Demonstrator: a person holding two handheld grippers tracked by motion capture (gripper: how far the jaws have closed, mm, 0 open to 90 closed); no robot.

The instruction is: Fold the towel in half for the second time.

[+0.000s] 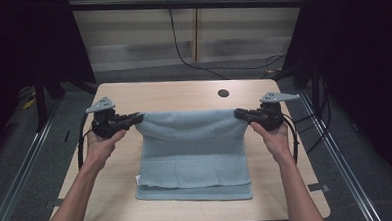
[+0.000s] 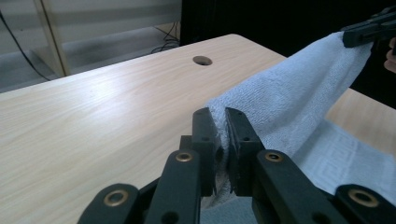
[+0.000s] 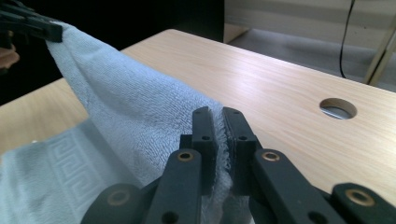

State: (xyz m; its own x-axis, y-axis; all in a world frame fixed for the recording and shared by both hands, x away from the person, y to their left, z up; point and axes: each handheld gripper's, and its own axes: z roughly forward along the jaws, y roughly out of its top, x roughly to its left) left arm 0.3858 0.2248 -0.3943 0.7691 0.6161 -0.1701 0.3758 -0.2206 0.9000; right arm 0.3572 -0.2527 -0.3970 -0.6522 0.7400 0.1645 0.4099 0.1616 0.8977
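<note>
A light blue towel (image 1: 193, 148) lies folded on the wooden table (image 1: 173, 94), its far edge lifted and stretched between both grippers. My left gripper (image 1: 137, 118) is shut on the towel's far left corner (image 2: 219, 119). At the far right corner (image 3: 219, 135) my right gripper (image 1: 238, 113) is shut on the cloth too. The held edge sags a little in the middle. The lower part of the towel (image 1: 192, 183) rests flat, with a woven band pattern (image 3: 60, 156) on it. In the left gripper view the right gripper (image 2: 369, 30) grips the far corner; the right gripper view has the left gripper (image 3: 35, 28) at its top left.
A round cable hole (image 1: 223, 93) sits in the table behind the towel, right of centre. Bare wood lies to the left and right of the towel. Cables run over the floor behind the table. Dark curtains stand on both sides.
</note>
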